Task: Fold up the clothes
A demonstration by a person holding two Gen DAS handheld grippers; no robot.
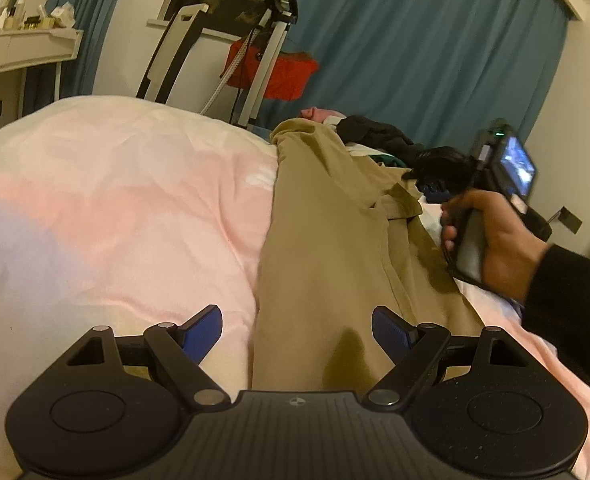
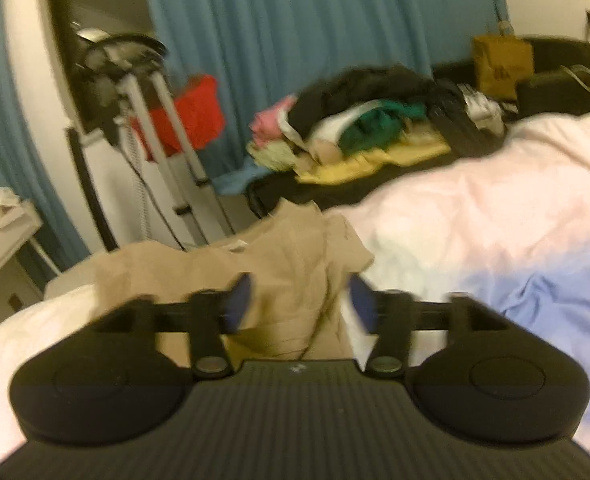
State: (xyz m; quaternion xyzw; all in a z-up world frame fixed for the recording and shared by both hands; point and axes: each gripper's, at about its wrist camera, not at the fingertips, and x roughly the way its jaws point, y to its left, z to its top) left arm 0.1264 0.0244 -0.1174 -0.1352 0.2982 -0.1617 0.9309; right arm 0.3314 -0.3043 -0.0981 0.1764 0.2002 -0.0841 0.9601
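Note:
A tan garment (image 1: pixel 327 232) lies stretched lengthwise over the pink bedspread (image 1: pixel 127 200). My left gripper (image 1: pixel 297 330) hovers open above its near end, blue pads apart and touching nothing. The right gripper shows in the left wrist view as a black tool in a person's hand (image 1: pixel 491 232), to the right of the garment. In the right wrist view the same tan garment (image 2: pixel 291 264) lies crumpled under my right gripper (image 2: pixel 301 300), whose blue pads stand apart with the cloth seen below the gap and nothing pinched.
A pile of mixed clothes (image 2: pixel 375 120) sits at the far end of the bed. A metal stand (image 1: pixel 267 52) with a red cloth (image 1: pixel 283 72) stands before teal curtains (image 1: pixel 435 48). A white shelf (image 1: pixel 19 48) is at left.

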